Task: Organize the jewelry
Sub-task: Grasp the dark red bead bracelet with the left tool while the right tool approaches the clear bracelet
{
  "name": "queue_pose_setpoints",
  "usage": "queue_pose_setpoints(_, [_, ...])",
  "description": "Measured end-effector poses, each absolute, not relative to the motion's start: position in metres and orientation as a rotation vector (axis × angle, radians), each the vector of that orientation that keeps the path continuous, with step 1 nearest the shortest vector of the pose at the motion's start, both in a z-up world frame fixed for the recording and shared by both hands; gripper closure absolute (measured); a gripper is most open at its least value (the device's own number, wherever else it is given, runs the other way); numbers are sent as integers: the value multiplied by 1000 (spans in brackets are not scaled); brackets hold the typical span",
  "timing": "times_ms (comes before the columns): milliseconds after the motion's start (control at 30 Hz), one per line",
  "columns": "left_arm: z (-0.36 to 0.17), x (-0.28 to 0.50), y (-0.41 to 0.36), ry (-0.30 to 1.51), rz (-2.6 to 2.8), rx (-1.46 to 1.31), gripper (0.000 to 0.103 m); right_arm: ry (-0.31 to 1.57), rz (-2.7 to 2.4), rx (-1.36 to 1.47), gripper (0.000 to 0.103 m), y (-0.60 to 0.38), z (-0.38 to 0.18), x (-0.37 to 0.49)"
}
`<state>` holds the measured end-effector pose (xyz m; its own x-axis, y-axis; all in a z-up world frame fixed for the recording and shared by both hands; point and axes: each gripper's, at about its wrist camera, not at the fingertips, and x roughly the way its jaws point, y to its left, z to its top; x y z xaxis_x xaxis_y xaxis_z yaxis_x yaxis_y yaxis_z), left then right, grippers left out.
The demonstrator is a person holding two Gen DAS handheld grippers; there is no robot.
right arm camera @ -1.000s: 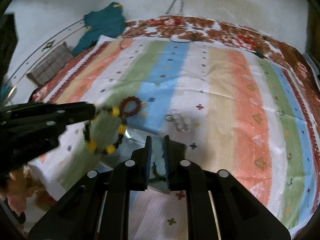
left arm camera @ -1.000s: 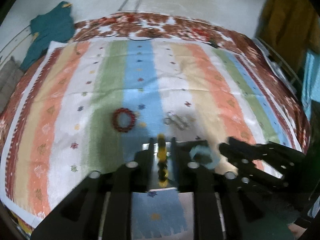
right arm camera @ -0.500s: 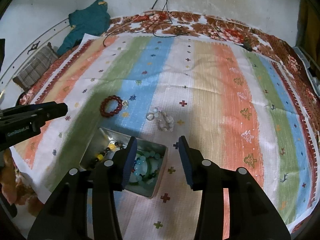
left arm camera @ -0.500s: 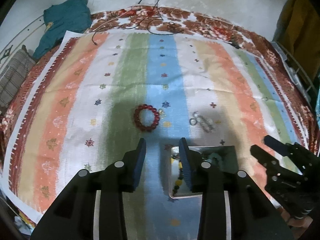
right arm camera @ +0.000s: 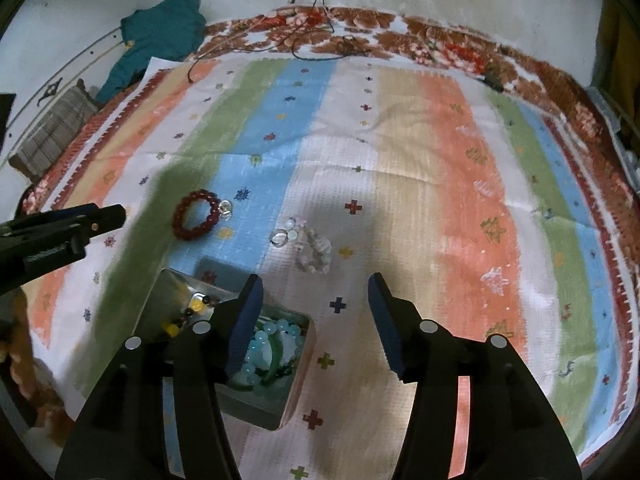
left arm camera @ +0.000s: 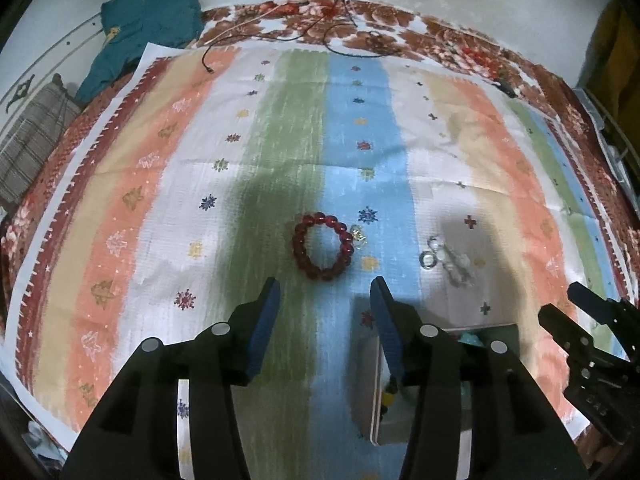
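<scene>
Surface: bed under a striped cloth (right arm camera: 400, 152), floral bedspread (left arm camera: 400, 36) at the far edge.
Room: pale wall, teal garment (left arm camera: 148, 24) far left.
Left tool (left arm camera: 325, 300): opening, empty.
Right tool (right arm camera: 314, 294): opening, empty.
Jewelry: red bracelet (left arm camera: 322, 246), rings (right arm camera: 282, 237) and pale bracelet (right arm camera: 314, 254) on the cloth; beads in the near metal box (right arm camera: 288, 396).

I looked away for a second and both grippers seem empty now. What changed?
Both let go: the left gripper dropped its yellow-and-black bead bracelet and the right gripper its pale blue bead bracelet into the metal tin; jaws are opening, empty. The red bead bracelet and clear rings stayed on the striped cloth.
</scene>
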<state>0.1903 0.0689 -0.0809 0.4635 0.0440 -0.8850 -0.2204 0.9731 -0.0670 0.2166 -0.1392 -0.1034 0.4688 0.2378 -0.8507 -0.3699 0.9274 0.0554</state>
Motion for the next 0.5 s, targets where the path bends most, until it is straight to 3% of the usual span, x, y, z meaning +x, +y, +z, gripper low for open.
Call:
queue_pose_setpoints(100, [-87,197,67,1091,170,-151,53,1006,359,-165,38,-140,-108,224])
queue_pose_setpoints(500, [-113,224,81,1140,179,-194,46,1086,353,-153,38,-139,-134,254])
